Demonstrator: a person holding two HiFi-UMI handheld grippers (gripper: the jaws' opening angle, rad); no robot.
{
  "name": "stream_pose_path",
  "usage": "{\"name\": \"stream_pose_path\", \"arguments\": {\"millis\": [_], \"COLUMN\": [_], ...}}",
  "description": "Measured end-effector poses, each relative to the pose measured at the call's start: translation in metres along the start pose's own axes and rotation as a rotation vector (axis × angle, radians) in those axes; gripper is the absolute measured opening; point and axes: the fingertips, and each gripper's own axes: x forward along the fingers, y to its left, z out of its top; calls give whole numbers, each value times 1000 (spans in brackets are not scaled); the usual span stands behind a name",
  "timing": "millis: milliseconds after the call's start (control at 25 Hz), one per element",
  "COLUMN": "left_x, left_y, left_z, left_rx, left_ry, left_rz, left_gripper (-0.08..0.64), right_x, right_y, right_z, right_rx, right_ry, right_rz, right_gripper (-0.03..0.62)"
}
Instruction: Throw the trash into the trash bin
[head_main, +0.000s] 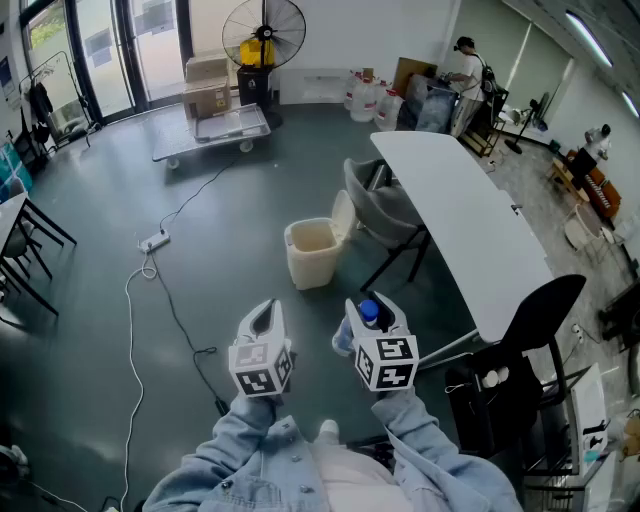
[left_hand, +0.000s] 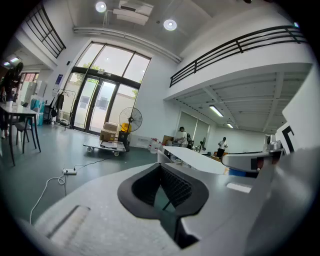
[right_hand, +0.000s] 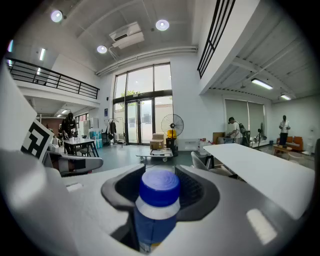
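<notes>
Between the right gripper's (right_hand: 160, 176) pads (right_hand: 201, 192): a bottle (right_hand: 156, 210), blue cap uppermost. The pads press on it from both sides. The grip sits on the body below the cap, so the bottle is clamped, not cradled.

Left gripper (left_hand: 167, 187): jaws together, nothing between them. It is held just beside the right one, and both point slightly down.

Farther out in the head view, the trash bin (head_main: 312, 268) stands on the dark floor ahead of both grippers, well apart from them, with its mouth open. A grey chair (head_main: 385, 205) is just beside it, and a long white table (head_main: 470, 220) runs off to the right. A cable (head_main: 170, 310) trails across the floor to the left.

Judgement: the bottle is in hand and the carry to the bin is not yet finished.

- Approach from the open floor on the near side, away from the chair and table legs.
- Watch the cable underfoot.
- Bring the jaws fully over the mouth and low before parting them. A drop from short of the rim or from high up could bounce off the edge.
- The left gripper has no job here, so hold it clear of the bin.
</notes>
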Motion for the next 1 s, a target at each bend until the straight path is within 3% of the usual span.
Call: {"name": "stream_pose_path", "arguments": {"millis": [160, 320, 560, 1000], "left_x": [-1, 1, 6, 63], "left_y": [11, 23, 38, 51], "left_z": [4, 8, 7, 7], "left_rx": [0, 0, 10, 17], "left_ry": [-3, 0, 10, 35], "left_rz": [-2, -14, -24, -8], "left_gripper": [9, 9, 9, 9], "right_x": [4, 11, 20, 71], "right_y": [12, 22, 30, -9], "right_z": [0, 4, 3, 1], "right_rx": [-7, 49, 50, 104], "right_ry": [8, -2, 3, 26], "right_rz": [13, 27, -2, -29], "right_gripper": [189, 190, 190, 190]}}
